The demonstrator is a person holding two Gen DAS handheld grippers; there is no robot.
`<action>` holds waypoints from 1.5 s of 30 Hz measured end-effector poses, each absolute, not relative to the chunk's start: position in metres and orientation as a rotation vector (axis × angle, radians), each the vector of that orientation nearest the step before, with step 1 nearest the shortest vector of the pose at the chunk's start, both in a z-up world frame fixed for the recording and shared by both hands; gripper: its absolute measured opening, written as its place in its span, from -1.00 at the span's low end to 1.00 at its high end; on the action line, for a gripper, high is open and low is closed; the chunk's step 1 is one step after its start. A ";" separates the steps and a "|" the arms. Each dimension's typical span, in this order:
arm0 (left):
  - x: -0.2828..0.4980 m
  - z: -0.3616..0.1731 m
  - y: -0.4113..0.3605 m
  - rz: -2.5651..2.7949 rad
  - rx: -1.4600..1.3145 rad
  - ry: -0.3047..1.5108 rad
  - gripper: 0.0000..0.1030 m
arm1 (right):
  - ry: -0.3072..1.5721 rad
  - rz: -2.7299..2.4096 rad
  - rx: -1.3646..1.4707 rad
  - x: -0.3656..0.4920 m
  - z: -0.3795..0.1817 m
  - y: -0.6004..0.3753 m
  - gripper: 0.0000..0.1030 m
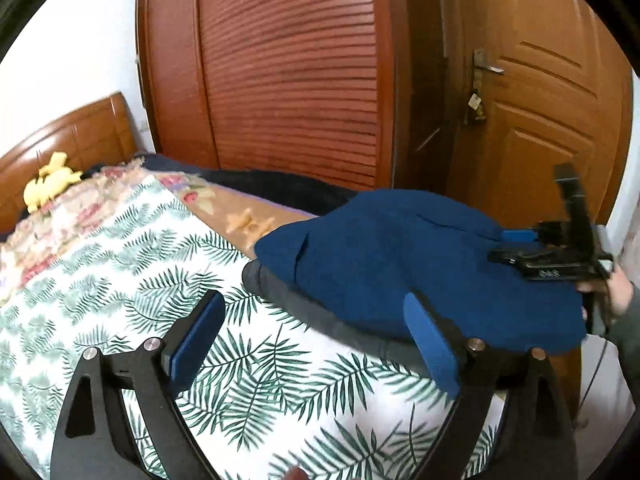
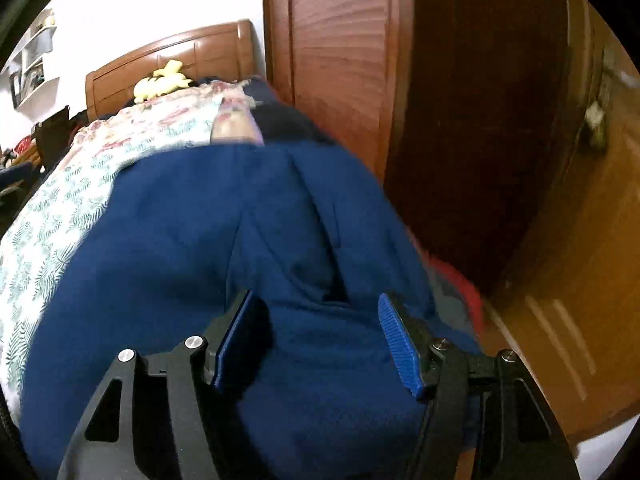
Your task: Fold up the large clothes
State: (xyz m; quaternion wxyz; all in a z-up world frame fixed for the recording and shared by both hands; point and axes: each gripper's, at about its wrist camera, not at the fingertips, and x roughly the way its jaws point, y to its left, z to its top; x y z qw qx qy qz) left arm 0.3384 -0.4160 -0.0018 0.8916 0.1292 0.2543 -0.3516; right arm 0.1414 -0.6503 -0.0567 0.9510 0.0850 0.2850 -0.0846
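Note:
A dark blue fleece garment (image 1: 400, 256) lies bunched on the bed near its right edge, on top of a grey garment (image 1: 320, 312). My left gripper (image 1: 316, 328) is open and empty, held above the leaf-print bedspread (image 1: 120, 280), just left of the blue garment. In the right wrist view the blue garment (image 2: 200, 240) fills the middle. My right gripper (image 2: 316, 336) is open, its blue pads (image 2: 400, 344) spread over the fleece and pressing on or hovering just over it. The right gripper also shows in the left wrist view (image 1: 500, 246), on the garment's right side.
A wooden wardrobe with slatted doors (image 1: 288, 72) and a wooden door (image 1: 540, 100) stand right behind the bed. A wooden headboard (image 1: 72, 136) and a yellow plush toy (image 1: 48, 184) are at the far left. A floral blanket (image 1: 80, 208) lies beyond the leaf-print spread.

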 end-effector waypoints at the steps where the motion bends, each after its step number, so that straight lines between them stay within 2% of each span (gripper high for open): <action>1: 0.332 0.000 -0.412 -0.731 0.266 0.520 0.77 | 0.574 -0.174 0.179 0.143 -0.053 -0.652 0.25; 6: 0.301 0.006 -0.394 -0.734 0.241 0.492 0.77 | 0.570 -0.249 0.138 0.138 -0.044 -0.629 0.26; 13: 0.267 0.010 -0.367 -0.746 0.229 0.516 0.77 | 0.475 -0.293 0.089 0.071 -0.030 -0.560 0.28; 18: 0.239 0.013 -0.341 -0.717 0.236 0.508 0.77 | 0.436 -0.236 0.072 0.037 -0.020 -0.510 0.46; 20: 0.231 0.012 -0.331 -0.701 0.234 0.515 0.77 | 0.429 -0.227 0.069 0.023 -0.020 -0.489 0.61; 23: 0.217 0.013 -0.313 -0.668 0.231 0.512 0.77 | 0.408 -0.185 0.063 0.006 -0.017 -0.452 0.66; 34: 0.167 0.017 -0.224 -0.508 0.192 0.505 0.77 | 0.349 -0.023 0.066 -0.026 -0.013 -0.339 0.67; 45: 0.144 -0.004 -0.151 -0.370 0.133 0.517 0.77 | 0.371 0.105 0.047 0.010 -0.035 -0.280 0.67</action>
